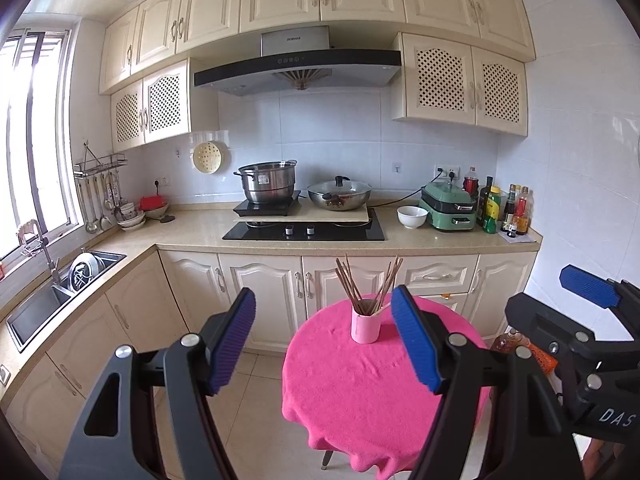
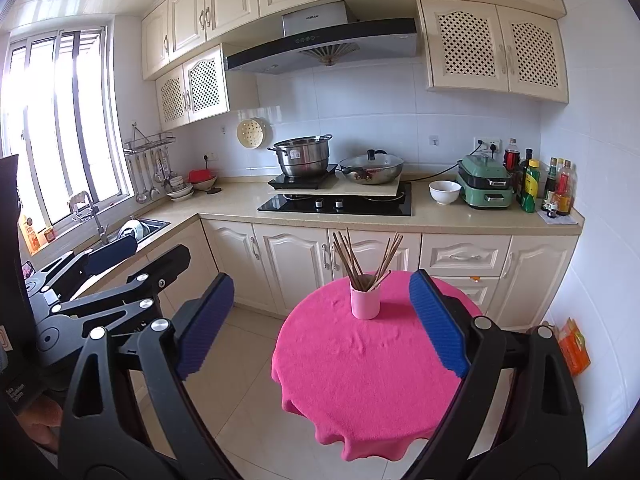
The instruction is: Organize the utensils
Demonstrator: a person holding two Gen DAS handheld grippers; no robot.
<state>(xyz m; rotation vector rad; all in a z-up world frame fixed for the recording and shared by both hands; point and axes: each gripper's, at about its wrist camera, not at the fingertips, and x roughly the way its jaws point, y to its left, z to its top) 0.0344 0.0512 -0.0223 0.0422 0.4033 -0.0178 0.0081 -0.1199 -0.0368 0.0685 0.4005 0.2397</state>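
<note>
A pink cup [image 1: 365,327] stands upright on a round table covered with a pink cloth [image 1: 360,392]. Several brown chopsticks [image 1: 366,284] stand in the cup, fanned out. The cup [image 2: 364,302], chopsticks [image 2: 362,258] and cloth [image 2: 360,380] also show in the right wrist view. My left gripper [image 1: 324,340] is open and empty, held back from the table and above its near edge. My right gripper [image 2: 322,320] is open and empty, also short of the cup. The right gripper shows at the right edge of the left wrist view [image 1: 576,320]. The left gripper shows at the left of the right wrist view [image 2: 116,276].
An L-shaped kitchen counter [image 1: 192,232] runs behind the table with a sink [image 1: 48,300], a stove [image 1: 304,232], a steel pot [image 1: 268,184], a lidded wok [image 1: 340,194], a white bowl [image 1: 412,216], a green appliance [image 1: 450,208] and bottles [image 1: 504,208]. Ladles hang on a wall rack [image 1: 98,200].
</note>
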